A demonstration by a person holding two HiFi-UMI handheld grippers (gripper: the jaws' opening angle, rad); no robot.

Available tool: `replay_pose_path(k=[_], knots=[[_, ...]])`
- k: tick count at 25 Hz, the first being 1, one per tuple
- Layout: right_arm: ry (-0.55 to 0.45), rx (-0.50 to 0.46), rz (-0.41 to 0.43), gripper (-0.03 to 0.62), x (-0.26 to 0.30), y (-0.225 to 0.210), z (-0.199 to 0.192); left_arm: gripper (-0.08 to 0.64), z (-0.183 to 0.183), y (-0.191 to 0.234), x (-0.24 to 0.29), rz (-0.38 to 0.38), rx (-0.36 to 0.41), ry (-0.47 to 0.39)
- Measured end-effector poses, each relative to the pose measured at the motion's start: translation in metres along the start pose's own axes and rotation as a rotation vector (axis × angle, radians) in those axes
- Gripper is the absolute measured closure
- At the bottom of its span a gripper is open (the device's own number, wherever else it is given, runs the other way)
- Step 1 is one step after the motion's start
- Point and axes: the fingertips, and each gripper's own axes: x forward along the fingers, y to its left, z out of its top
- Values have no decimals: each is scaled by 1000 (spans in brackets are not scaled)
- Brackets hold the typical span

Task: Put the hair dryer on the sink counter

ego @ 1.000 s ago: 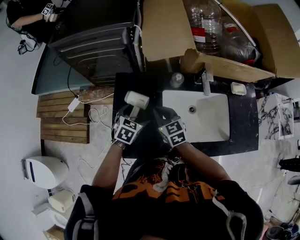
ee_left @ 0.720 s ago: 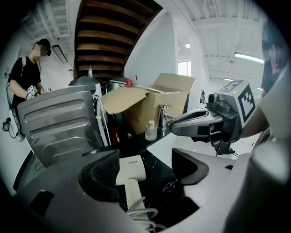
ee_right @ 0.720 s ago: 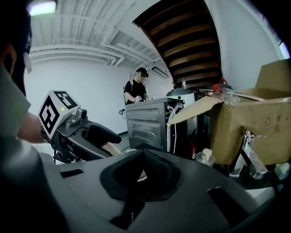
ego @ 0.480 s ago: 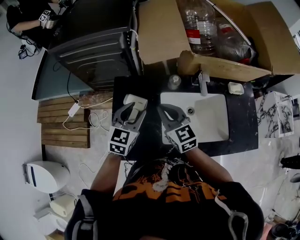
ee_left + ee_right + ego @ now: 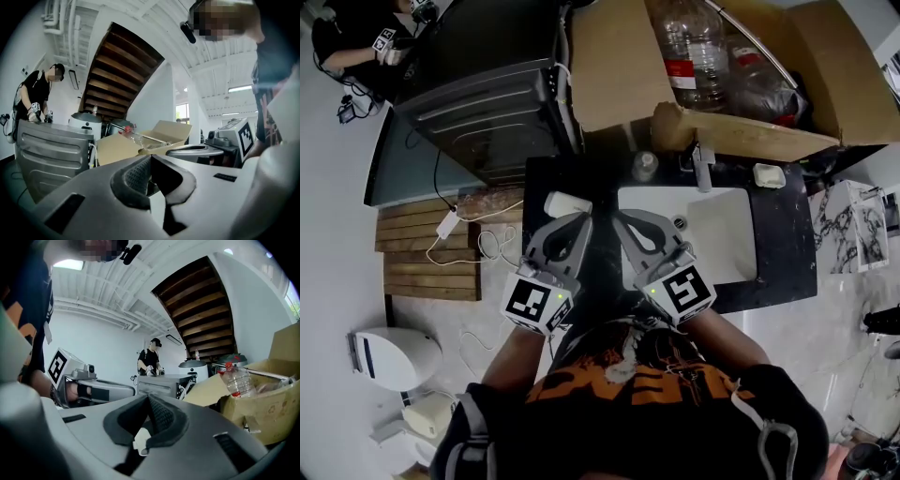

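dryer: hair dryer (image 5: 566, 203) rests on bench (image 5: 784, 255), left of sink (image 5: 717, 239), so I judge it placed | left claw (image 5: 578, 223): jaws together, empty | right claw (image 5: 622, 223): likewise, both idle just below it

a pale grey floor (image 5: 337, 234) spreads left of the left claw (image 5: 581, 223), with a brown slatted wooden mat (image 5: 412, 267) lying on it. ahead of that claw a dark wooden stair underside (image 5: 122, 70) climbs against white walls (image 5: 150, 103); a bright window (image 5: 180, 112) and a lit ceiling strip (image 5: 240, 88) sit to its right.
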Motion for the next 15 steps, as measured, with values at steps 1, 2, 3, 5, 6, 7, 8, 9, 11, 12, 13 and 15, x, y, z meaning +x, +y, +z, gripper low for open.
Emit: replay_pose_path(k=[1, 2, 3, 5, 6, 7, 8, 9, 11, 12, 13, 15], knots=[[-10, -5, 2, 578, 0, 0, 4, 537, 2, -2, 0, -2, 2, -4], [-16, -12, 4, 578, 0, 1, 7, 537, 4, -3, -1, -2, 4, -9], [-19, -17, 5, 578, 0, 1, 9, 537, 6, -3, -2, -1, 6, -15], [-23, -20, 8, 578, 1, 2, 10, 537, 9, -3, -5, 5, 12, -25], [-26, -20, 11, 578, 2, 4, 11, 537, 10, -2, -7, 9, 14, -28], [-29, -20, 13, 578, 2, 5, 11, 537, 10, -2, -9, 13, 17, -31], [-33, -18, 16, 578, 2, 5, 12, 537, 11, -1, -10, 17, 20, -33], [-37, -16, 18, 578, 3, 6, 13, 537, 13, -1, -11, 22, 22, -36], [-45, -13, 20, 578, 4, 7, 15, 537, 16, 0, -13, 28, 25, -42], [-50, -12, 19, 578, 4, 7, 17, 537, 17, 1, -14, 29, 27, -45], [-54, -12, 19, 578, 5, 7, 18, 537, 17, 0, -14, 29, 30, -46], [-62, -13, 19, 578, 5, 7, 19, 537, 17, 0, -15, 31, 43, -44]])
